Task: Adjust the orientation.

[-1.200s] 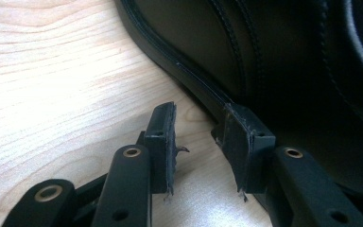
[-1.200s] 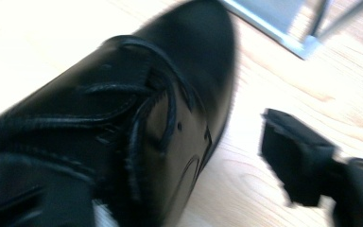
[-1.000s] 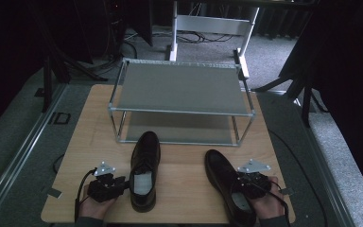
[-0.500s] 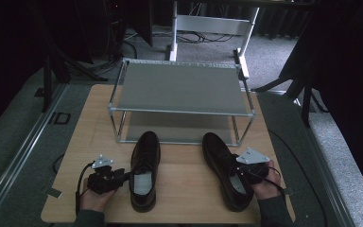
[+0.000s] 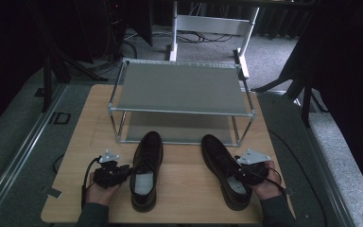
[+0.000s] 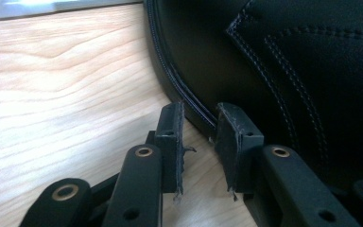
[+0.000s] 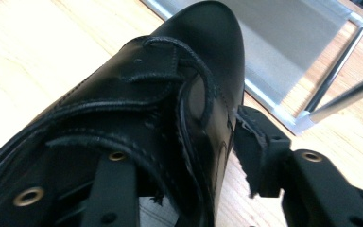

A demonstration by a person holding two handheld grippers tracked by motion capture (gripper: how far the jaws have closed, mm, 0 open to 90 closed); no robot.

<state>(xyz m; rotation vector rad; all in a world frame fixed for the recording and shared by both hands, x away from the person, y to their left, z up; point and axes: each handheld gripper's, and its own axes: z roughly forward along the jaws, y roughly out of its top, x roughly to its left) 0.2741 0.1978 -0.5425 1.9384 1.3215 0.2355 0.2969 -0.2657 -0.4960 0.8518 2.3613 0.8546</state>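
Three cameras on one light wooden desk

High view looks forward and down from the person's side; each gripper view sits close against one black leather lace-up shoe, both visible from above.

Lab or test room: grey carpet floor, loose cables, white desk frame, dark equipment stands.

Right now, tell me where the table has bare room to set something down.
Bare wood lies between the left shoe and right shoe, and along the table's left edge beside the rack. Both rack shelves are bare. It is crowded where the tongs meet each shoe.
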